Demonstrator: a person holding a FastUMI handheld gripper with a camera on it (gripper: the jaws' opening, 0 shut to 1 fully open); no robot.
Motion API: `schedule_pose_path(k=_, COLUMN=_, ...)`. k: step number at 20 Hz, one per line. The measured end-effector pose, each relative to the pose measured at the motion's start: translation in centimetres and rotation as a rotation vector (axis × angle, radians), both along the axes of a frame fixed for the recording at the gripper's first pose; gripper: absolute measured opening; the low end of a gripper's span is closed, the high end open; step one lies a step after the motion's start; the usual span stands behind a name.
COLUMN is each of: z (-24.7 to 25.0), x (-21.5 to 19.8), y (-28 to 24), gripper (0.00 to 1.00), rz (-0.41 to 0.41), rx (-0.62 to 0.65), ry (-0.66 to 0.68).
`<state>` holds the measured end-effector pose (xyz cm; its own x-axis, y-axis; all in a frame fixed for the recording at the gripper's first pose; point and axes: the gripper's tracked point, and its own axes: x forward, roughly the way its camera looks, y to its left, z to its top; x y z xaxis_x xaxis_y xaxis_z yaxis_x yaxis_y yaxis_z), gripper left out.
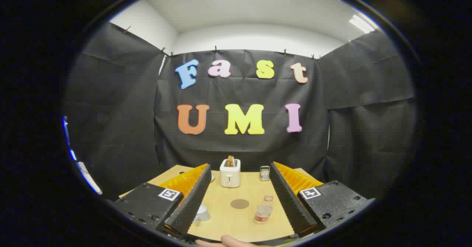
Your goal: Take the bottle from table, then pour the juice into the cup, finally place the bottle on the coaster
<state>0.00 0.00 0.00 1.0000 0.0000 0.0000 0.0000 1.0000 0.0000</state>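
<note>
While the tool [239, 180] gapes wide, bottle [264, 210] stands between its fingers, seemingly untouched.

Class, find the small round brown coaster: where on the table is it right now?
In the gripper view, the small round brown coaster lies flat on the wooden table, between the open tool's fingers, nearer than the white toaster and beside the clear plastic bottle.

The gripper [239, 188] hovers with fingers [191, 199] spread wide above the wooden surface [236, 221]. Between them stand the bottle [264, 210], round coaster [239, 204], cup [201, 214] and a toaster [230, 173] beyond.
</note>
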Motion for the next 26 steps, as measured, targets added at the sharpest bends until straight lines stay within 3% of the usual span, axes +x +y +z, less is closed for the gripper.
schedule_pose_path(k=11, z=1.2, x=0.0, y=1.0, gripper=1.00, rz=0.029, rx=0.009, ry=-0.031)
schedule_pose_path(k=26, z=-0.2, x=0.9, y=-1.6, gripper=1.00, rz=-0.010, rx=0.027, ry=-0.007)
